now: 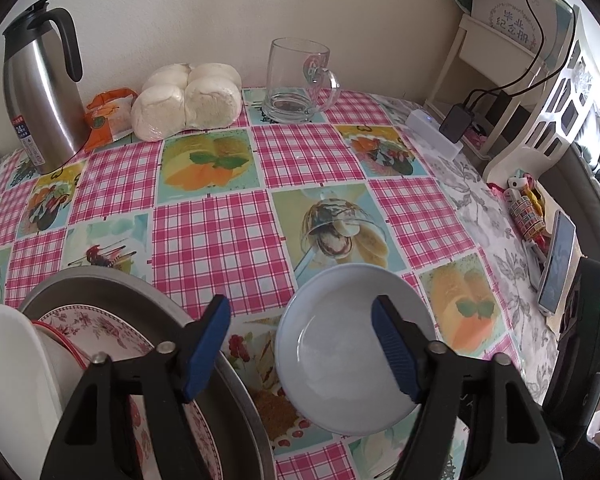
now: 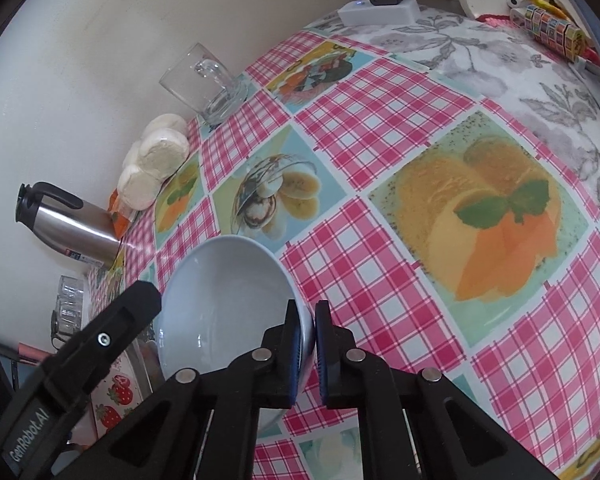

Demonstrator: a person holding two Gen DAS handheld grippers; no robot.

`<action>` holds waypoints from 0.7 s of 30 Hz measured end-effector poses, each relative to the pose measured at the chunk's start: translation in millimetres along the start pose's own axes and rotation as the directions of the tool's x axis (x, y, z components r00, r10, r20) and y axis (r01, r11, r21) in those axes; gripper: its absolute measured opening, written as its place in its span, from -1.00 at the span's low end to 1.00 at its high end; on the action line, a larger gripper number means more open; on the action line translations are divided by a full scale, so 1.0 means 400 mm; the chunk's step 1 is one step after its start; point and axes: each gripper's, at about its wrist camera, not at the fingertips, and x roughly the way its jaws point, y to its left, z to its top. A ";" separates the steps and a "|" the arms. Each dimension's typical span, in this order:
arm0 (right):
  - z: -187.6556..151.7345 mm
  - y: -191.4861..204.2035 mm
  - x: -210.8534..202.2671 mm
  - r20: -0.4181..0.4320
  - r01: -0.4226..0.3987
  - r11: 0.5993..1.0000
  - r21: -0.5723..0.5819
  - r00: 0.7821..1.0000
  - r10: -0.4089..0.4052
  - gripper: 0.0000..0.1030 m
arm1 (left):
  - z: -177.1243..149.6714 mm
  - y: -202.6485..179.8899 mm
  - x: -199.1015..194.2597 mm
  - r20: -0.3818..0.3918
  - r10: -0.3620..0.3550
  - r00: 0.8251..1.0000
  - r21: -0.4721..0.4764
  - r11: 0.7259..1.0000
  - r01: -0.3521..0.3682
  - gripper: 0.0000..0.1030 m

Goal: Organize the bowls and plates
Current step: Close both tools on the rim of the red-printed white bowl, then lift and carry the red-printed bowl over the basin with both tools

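A pale blue-grey bowl (image 1: 340, 356) hangs tilted above the table. My right gripper (image 2: 308, 344) is shut on the bowl's (image 2: 224, 300) right rim. My left gripper (image 1: 300, 344) is open, with its right blue pad over the bowl's inside and its left pad above a metal basin (image 1: 236, 392). The basin holds a floral plate (image 1: 100, 332) and a white dish (image 1: 8, 376) at the lower left. The left gripper's black body also shows in the right wrist view (image 2: 80, 364), left of the bowl.
A steel thermos (image 1: 40, 92), wrapped buns (image 1: 188, 100), an orange packet (image 1: 108, 116) and a glass mug (image 1: 300, 80) stand along the back wall. A white power strip (image 1: 436, 132), a shelf (image 1: 500, 80) and a phone (image 1: 556, 264) are on the right.
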 end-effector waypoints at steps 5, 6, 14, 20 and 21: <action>0.003 -0.012 0.001 -0.006 -0.013 1.000 0.021 1.000 0.014 -0.85 | -0.007 -0.006 0.015 -0.025 -0.002 1.000 0.014 1.000 0.003 0.06; 0.003 -0.013 0.001 -0.009 -0.016 1.000 0.023 1.000 0.017 -0.85 | -0.010 -0.006 0.019 -0.031 -0.005 1.000 0.012 1.000 0.005 0.03; 0.003 -0.014 0.004 -0.019 -0.005 1.000 0.011 1.000 0.005 -0.86 | -0.029 -0.016 0.045 -0.066 -0.007 0.998 0.021 1.000 0.009 -0.34; 0.003 0.005 -0.005 -0.011 0.053 0.998 -0.032 0.999 -0.054 -0.85 | -0.029 -0.007 0.040 -0.073 -0.029 0.997 0.009 1.000 0.030 -0.52; 0.004 0.006 -0.008 -0.010 0.054 0.998 -0.034 0.998 -0.054 -0.85 | -0.028 -0.007 0.035 -0.071 -0.032 0.997 0.007 0.999 0.032 -0.52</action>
